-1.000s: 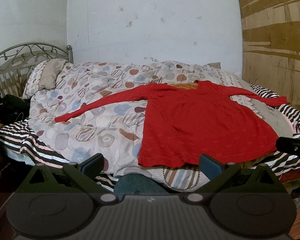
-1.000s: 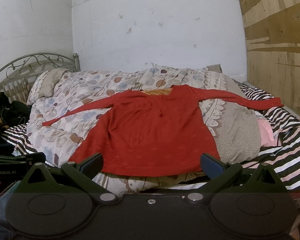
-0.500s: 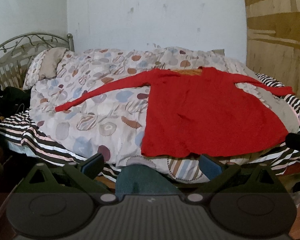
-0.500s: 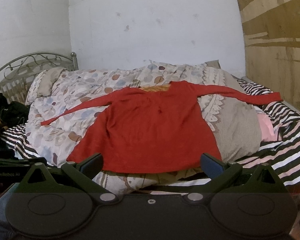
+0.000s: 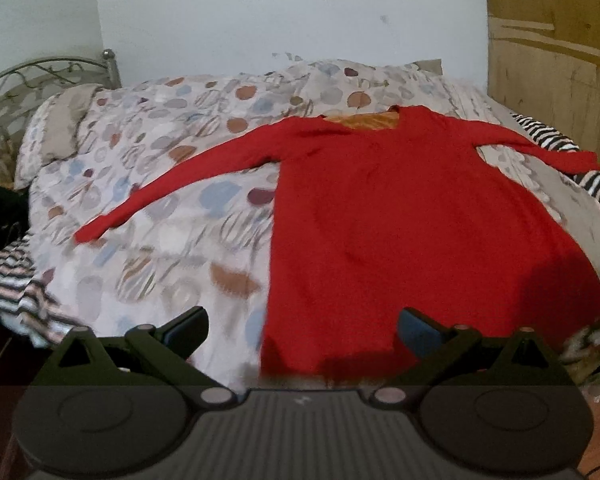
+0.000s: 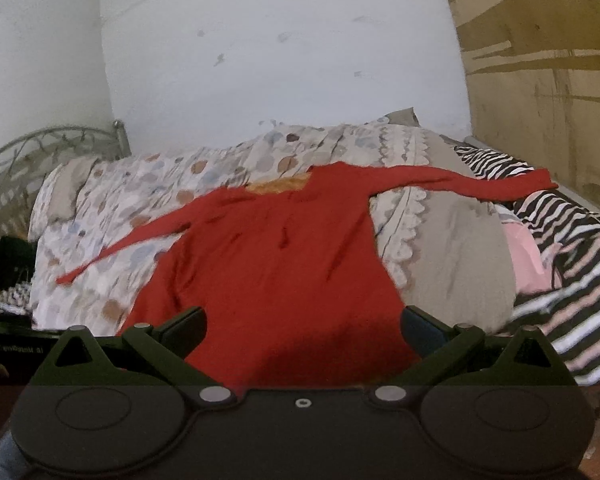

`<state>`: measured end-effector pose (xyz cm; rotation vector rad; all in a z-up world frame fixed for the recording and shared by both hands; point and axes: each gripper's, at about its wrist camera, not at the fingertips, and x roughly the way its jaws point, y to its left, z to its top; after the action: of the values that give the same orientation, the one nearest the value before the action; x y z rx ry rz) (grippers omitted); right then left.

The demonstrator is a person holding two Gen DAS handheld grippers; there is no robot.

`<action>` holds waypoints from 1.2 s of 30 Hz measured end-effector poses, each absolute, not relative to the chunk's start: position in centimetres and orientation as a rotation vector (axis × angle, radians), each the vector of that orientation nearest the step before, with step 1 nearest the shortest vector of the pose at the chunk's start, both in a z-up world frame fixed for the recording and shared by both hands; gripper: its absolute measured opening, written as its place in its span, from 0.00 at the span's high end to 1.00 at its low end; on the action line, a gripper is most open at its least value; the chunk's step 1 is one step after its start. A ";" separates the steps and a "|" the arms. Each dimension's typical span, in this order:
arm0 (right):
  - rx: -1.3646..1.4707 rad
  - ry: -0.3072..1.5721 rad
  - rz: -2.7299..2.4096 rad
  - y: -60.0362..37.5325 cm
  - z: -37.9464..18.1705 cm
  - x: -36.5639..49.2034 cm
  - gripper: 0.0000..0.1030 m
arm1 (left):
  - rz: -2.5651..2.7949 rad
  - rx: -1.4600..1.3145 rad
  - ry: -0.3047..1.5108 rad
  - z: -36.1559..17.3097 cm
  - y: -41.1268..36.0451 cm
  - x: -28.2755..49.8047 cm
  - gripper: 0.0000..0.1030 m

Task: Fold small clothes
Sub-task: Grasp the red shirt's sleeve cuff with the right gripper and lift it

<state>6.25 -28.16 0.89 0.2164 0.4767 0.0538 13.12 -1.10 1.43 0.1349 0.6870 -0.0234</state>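
A red long-sleeved top (image 5: pixel 400 220) (image 6: pixel 276 272) lies flat on the bed, neck toward the wall, both sleeves spread out to the sides. Its hem hangs near the bed's front edge. My left gripper (image 5: pixel 302 330) is open just above the hem's left corner, holding nothing. In the right wrist view my right gripper (image 6: pixel 302 330) is open too, low over the middle of the hem with red cloth showing between its fingers (image 6: pixel 184 326), empty.
A spotted duvet (image 5: pixel 172 208) covers the bed, with a striped blanket (image 6: pixel 572 280) on the right. A metal headboard (image 5: pixel 32 76) and pillow (image 5: pixel 64 124) stand at the left. A wooden panel (image 6: pixel 548 80) rises on the right and a white wall behind.
Both grippers have moved forward and closer to the bed; the red top fills more of each view and its hem now lies between the fingers. Both jaws stay open.
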 end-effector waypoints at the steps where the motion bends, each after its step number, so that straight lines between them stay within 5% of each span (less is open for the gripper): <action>1: 0.229 0.474 0.051 -28.9 0.9 7.4 0.00 | -0.026 0.135 0.685 1.5 -1.4 14.7 0.00; 14: 0.325 0.471 -0.109 -43.5 0.6 24.8 0.00 | -0.144 0.108 0.596 0.9 -6.4 34.7 0.00; 25: 0.564 0.544 -0.476 -59.3 -5.3 34.8 0.02 | -0.207 0.151 0.652 -4.2 -8.2 41.0 0.00; 33: 0.749 0.439 -0.605 -66.5 -7.6 38.3 0.20 | -0.240 0.171 0.692 -6.4 -7.3 41.1 0.00; 36: 0.771 0.464 -0.653 -67.7 -8.1 40.2 0.39 | -0.242 0.148 0.689 -6.0 -6.5 40.7 0.00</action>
<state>40.24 -67.74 -8.05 0.7710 0.4642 -0.6533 40.70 -6.55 -5.95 0.1483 0.6887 -0.2421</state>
